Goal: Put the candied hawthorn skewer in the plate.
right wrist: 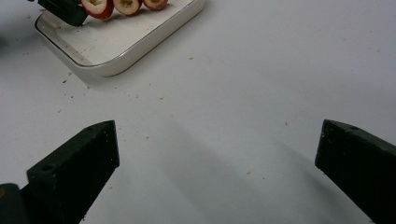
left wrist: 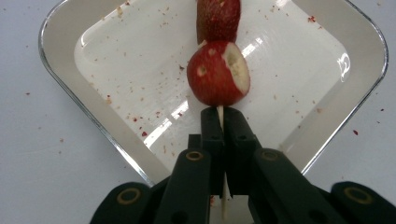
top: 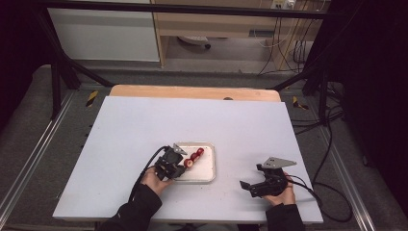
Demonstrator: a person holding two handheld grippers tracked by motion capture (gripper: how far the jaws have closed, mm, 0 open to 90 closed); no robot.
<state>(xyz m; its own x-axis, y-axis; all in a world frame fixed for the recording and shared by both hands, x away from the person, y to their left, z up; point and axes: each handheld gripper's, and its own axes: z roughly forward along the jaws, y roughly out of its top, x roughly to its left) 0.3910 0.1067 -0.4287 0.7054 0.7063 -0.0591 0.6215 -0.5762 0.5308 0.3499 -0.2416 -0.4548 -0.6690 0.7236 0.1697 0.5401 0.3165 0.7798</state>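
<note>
A thin wooden skewer carries red fruits with pale cut faces, seen in the high view as a short red row. My left gripper is shut on the skewer's bare end, just below the nearest fruit, holding it over a white square tray. From above, the left gripper sits at the left edge of the tray. My right gripper rests open on the table to the tray's right, its jaws wide apart with nothing between them. The right gripper view catches the skewered fruits on the tray.
Red and brown crumbs are scattered over the tray and the white tabletop. A wooden board edge runs along the table's far side. Black frame bars and cables stand beyond the table.
</note>
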